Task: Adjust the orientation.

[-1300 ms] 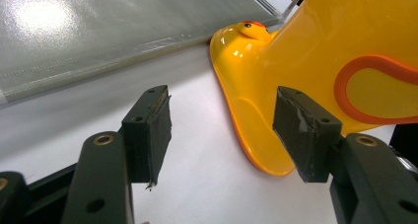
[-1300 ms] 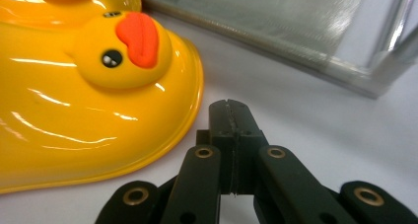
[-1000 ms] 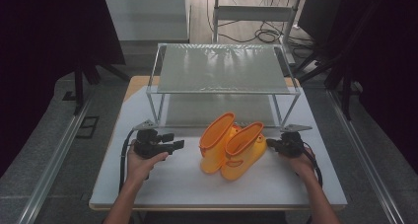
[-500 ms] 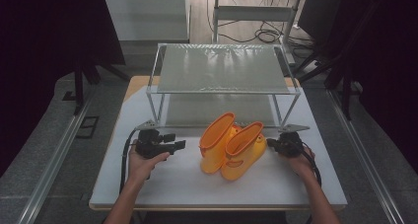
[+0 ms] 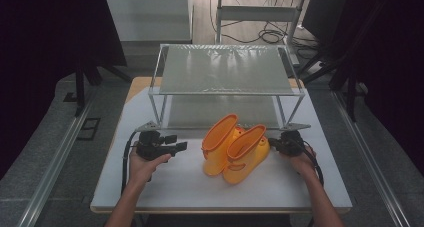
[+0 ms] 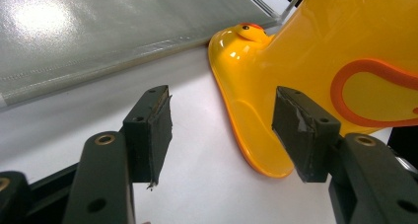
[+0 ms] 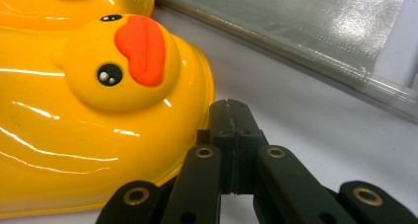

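Two yellow rubber boots lie side by side on the white table, the left boot (image 5: 218,139) and the right boot (image 5: 246,154). In the left gripper view a boot (image 6: 320,51) with an orange loop lies just beyond my left gripper (image 6: 224,100), whose jaws stand open with nothing between them. In the high view my left gripper (image 5: 179,147) points right, a short gap from the left boot. My right gripper (image 5: 273,144) is shut and empty beside the right boot's toe. In the right gripper view its closed tips (image 7: 229,110) sit next to the boot's duck face (image 7: 116,66).
A two-tier metal rack (image 5: 225,69) with translucent shelves stands just behind the boots. Its lower shelf (image 6: 98,31) rests near table level. Rack legs (image 5: 159,112) stand close to both hands. Cables trail from each gripper. White tabletop (image 5: 190,184) lies in front of the boots.
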Motion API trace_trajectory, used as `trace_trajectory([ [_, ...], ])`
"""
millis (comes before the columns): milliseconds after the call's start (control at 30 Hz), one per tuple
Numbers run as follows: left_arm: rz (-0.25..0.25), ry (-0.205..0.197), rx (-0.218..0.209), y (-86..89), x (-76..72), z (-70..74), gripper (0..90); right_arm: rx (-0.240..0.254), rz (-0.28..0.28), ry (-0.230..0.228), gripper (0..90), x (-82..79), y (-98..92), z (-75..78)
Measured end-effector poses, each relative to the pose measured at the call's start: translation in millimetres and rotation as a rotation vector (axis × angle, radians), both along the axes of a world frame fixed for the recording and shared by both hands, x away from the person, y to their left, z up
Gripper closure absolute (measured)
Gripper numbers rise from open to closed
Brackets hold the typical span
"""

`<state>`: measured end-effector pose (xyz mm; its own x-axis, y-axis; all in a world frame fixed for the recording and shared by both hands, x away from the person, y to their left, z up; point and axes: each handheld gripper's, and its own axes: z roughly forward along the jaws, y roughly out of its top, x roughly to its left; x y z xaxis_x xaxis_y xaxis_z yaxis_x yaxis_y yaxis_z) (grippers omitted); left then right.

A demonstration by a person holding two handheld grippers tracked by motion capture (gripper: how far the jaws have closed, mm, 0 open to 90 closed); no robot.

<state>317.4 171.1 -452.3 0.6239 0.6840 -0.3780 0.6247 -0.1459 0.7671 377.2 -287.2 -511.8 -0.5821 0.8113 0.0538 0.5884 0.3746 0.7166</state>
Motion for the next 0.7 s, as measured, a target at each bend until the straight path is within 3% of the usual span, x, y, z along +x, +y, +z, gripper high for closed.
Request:
trace_trajectory([
  [700,-0.01,0.004,0.005,-2.8,0.5,-1.3,40.3,0.006,0.028,-0.001,90.0,-11.1,0.6,0.8],
])
